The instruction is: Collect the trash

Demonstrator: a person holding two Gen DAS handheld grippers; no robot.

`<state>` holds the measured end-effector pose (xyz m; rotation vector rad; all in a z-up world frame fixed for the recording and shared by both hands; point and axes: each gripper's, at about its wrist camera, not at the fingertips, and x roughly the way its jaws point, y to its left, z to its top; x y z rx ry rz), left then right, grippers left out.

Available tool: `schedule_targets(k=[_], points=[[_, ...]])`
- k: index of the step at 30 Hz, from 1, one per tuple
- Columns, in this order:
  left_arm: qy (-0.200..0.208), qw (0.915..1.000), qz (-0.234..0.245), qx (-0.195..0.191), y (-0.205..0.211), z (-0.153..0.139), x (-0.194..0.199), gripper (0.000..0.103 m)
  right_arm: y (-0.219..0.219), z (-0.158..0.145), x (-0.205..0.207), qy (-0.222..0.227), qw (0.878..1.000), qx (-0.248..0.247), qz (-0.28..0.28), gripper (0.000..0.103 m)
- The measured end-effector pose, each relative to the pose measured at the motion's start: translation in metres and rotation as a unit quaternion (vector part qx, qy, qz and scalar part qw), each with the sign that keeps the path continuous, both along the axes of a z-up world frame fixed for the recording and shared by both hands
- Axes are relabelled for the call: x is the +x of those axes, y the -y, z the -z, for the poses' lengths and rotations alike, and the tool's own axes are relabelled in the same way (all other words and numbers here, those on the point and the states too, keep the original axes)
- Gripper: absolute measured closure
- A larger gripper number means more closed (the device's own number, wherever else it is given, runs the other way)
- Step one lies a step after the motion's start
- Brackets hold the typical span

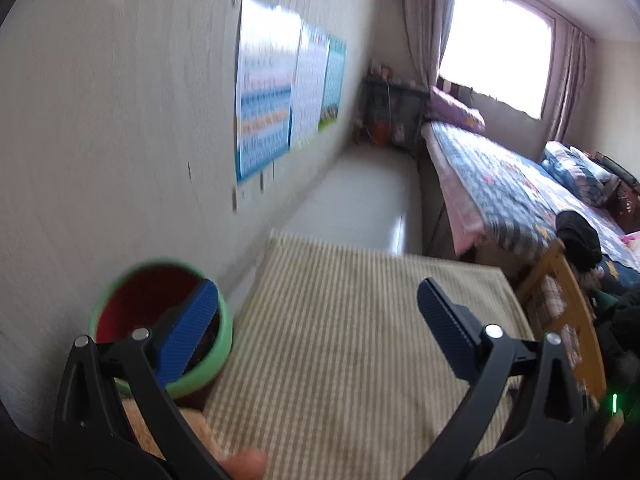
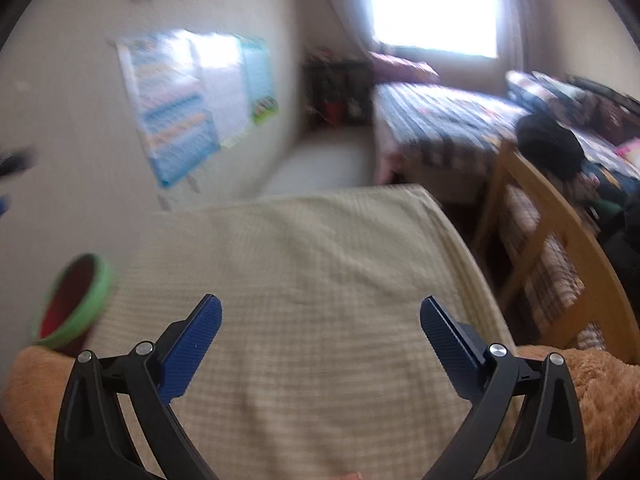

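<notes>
Left gripper [image 1: 318,320] with fingers spread wide and empty above a striped cloth-covered table [image 1: 360,320]. Its left pad overlaps the green-rimmed, red-lined bin [image 1: 140,300] at the table's left edge by the wall. Right gripper [image 2: 320,334], likewise spread and empty, hangs over the same cloth; bin [image 2: 76,300] far left. No trash discernible.

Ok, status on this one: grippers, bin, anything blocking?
Left gripper open, empty. Right gripper open, empty. Green-rimmed bin at the table's left edge, by the wall. No trash visible on the striped cloth; nothing in the way.
</notes>
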<state>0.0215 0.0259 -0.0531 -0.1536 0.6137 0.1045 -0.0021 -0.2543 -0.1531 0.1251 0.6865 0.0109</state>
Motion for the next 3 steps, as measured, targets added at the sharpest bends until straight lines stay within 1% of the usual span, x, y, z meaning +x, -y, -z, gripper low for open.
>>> schedule_targets(k=[3], points=[[-0.024, 0.9989, -0.038, -0.014, -0.037, 0.037, -0.011, 0.005, 0.023, 0.037, 0.034, -0.051, 0.998, -0.009, 0.037, 0.007]])
